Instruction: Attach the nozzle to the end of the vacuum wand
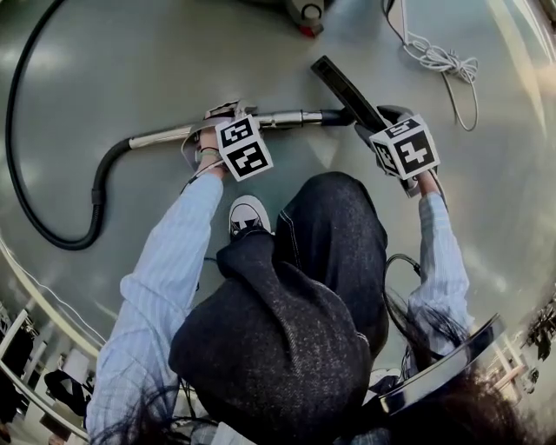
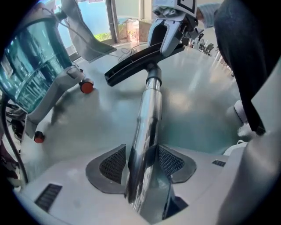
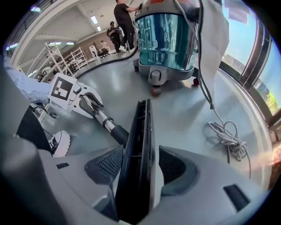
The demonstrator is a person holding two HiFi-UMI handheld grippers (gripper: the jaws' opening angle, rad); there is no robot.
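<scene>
Grey glossy floor (image 1: 174,52), steel wand (image 1: 291,117), coiled white cable (image 1: 443,61), windows (image 3: 242,33)

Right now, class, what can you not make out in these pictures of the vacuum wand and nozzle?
1. How fully the nozzle sits on the wand: its socket swallows the wand's tip in every view.
2. The far end of the hose: head view, cut off by the top edge.
3. The vacuum canister: head view shows only its base at the top edge.
</scene>
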